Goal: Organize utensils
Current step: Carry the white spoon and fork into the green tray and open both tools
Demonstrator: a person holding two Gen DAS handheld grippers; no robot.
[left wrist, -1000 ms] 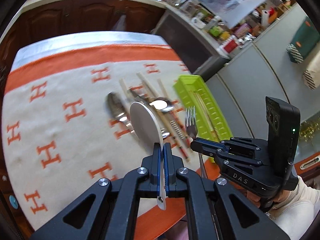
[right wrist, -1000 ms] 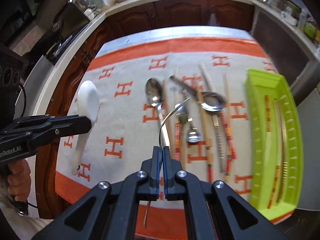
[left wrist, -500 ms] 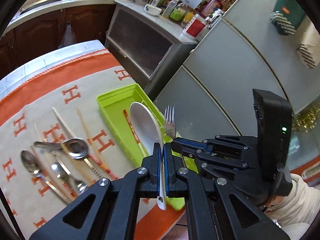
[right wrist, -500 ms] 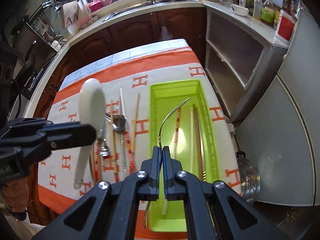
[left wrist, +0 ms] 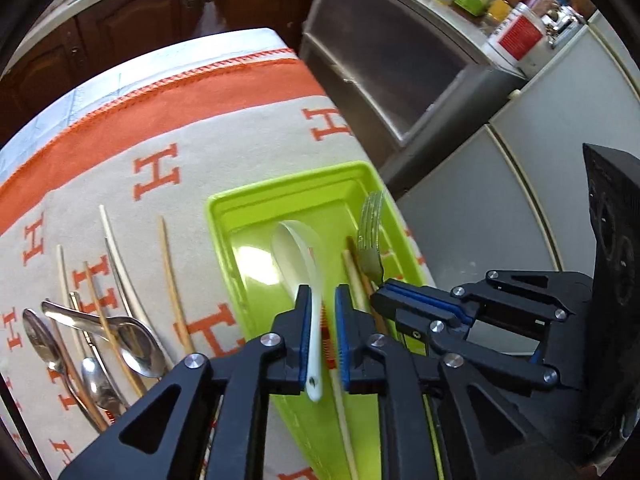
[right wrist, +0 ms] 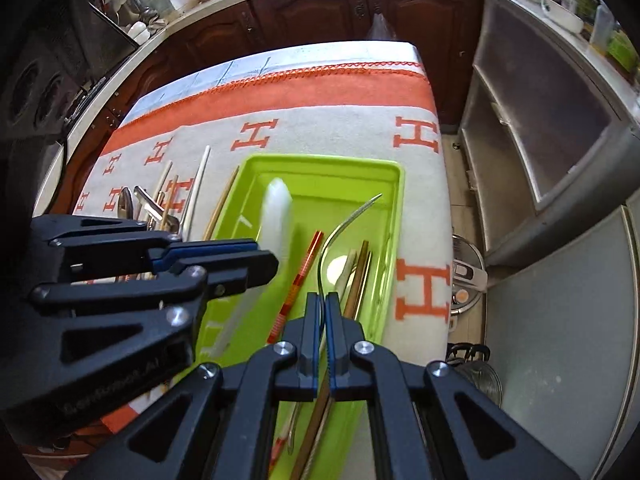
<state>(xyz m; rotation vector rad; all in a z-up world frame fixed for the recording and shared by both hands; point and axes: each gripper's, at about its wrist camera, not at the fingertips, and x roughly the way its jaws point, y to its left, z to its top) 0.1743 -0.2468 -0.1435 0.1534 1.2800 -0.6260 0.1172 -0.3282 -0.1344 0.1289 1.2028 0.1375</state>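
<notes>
A lime green tray [left wrist: 256,216] [right wrist: 256,176] lies on the cloth's right part, holding chopsticks [right wrist: 300,276]. My left gripper [left wrist: 322,304] has its jaws parted over the tray; the white ceramic spoon [left wrist: 298,264] hangs loose between them, leaning on the left pad, blurred in the right wrist view [right wrist: 274,216]. My right gripper [right wrist: 322,300] is shut on a metal fork [right wrist: 340,232], tines over the tray; the fork also shows in the left wrist view [left wrist: 370,240].
An orange and cream cloth [left wrist: 200,152] covers the table. Metal spoons [left wrist: 136,344] and several loose chopsticks [left wrist: 172,276] lie left of the tray. A grey cabinet [right wrist: 540,140] stands off the table's right edge, with a pot [right wrist: 466,276] on the floor.
Both grippers carried their utensils from over the pile to above the green tray and lowered. My left gripper's jaws have opened, releasing the white spoon.
</notes>
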